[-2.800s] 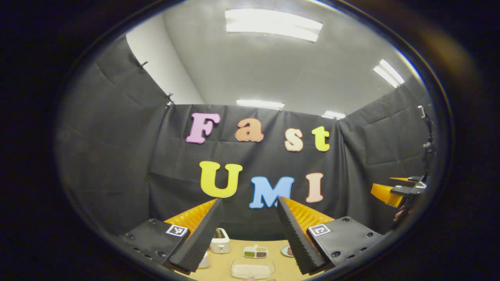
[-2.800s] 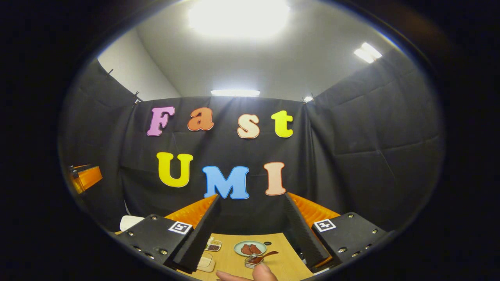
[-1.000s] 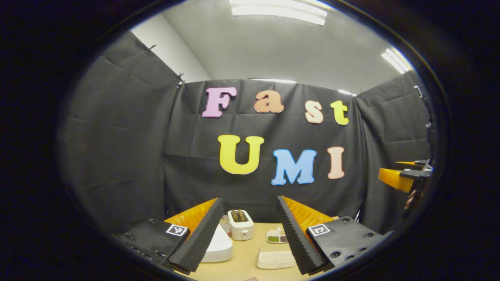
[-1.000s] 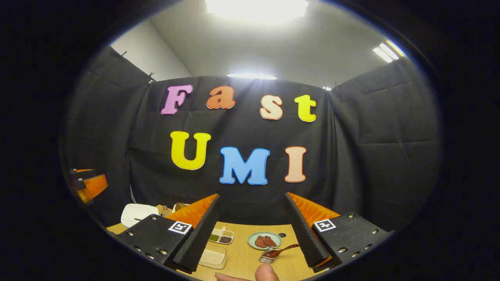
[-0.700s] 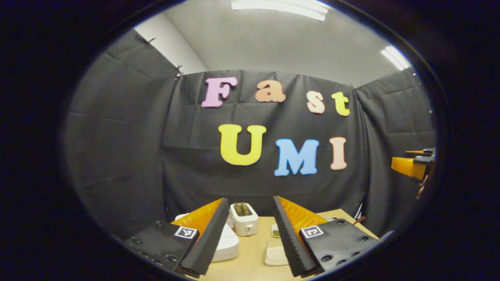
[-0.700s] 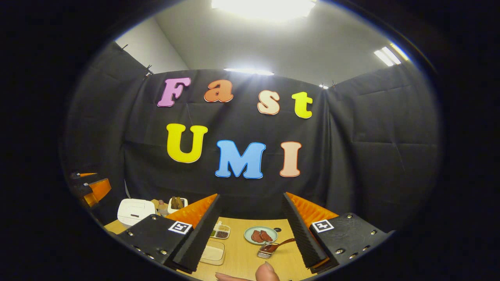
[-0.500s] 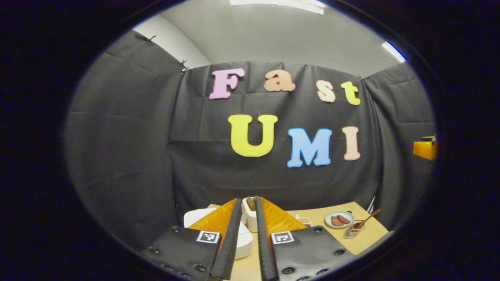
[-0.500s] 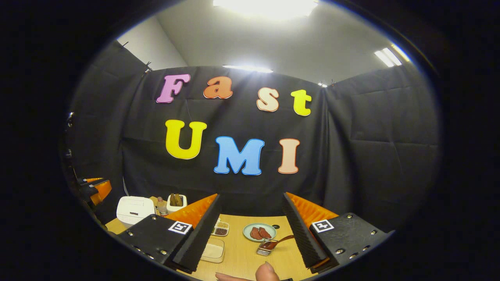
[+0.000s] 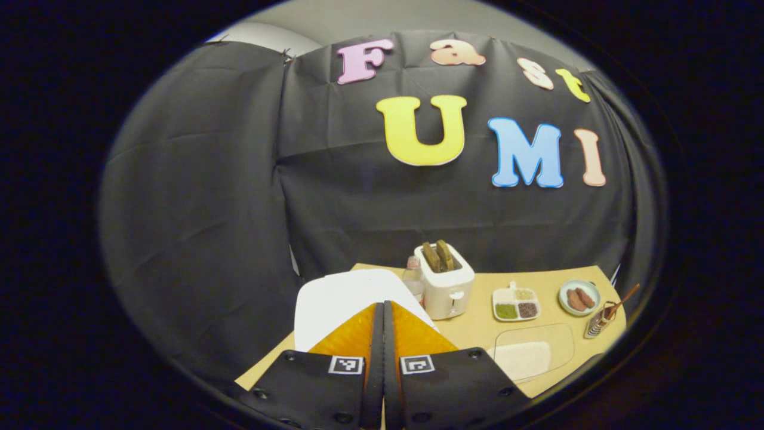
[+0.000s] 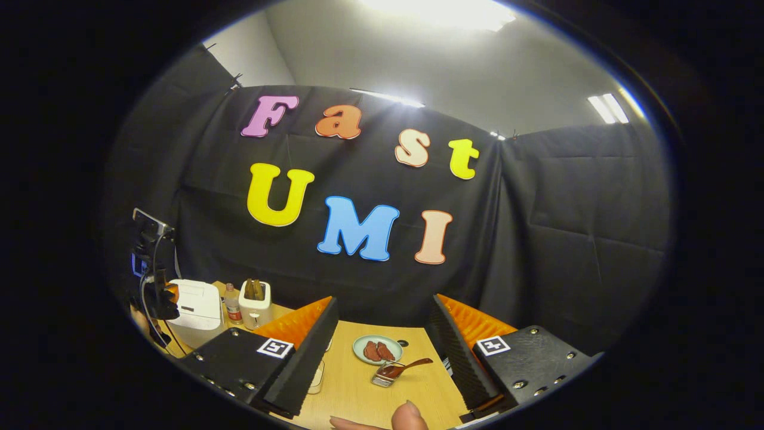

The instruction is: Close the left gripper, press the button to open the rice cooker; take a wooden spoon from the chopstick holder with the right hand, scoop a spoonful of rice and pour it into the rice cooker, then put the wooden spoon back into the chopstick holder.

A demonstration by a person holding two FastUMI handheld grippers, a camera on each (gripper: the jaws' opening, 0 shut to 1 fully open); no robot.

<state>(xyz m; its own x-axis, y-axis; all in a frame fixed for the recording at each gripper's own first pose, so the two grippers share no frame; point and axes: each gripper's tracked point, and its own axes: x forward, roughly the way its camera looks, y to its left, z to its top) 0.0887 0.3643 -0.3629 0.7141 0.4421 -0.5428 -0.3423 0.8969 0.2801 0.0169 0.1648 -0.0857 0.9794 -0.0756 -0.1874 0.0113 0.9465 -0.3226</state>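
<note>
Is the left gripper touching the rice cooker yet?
Cannot tell. In the left gripper view the shut left gripper overlaps the rice cooker's lid, hiding any gap. In the right gripper view it sits beside the cooker, too small to judge.

No readable wording turns up on the rice cooker point(image 9: 349, 297), the toaster point(image 9: 446, 285) or the small bottle point(image 10: 231, 309), whose label is too small to make out. Square black-and-white coded markers sit on the left tongs point(image 9: 382, 334) and right tongs point(image 10: 382, 346), carrying no letters.
</note>
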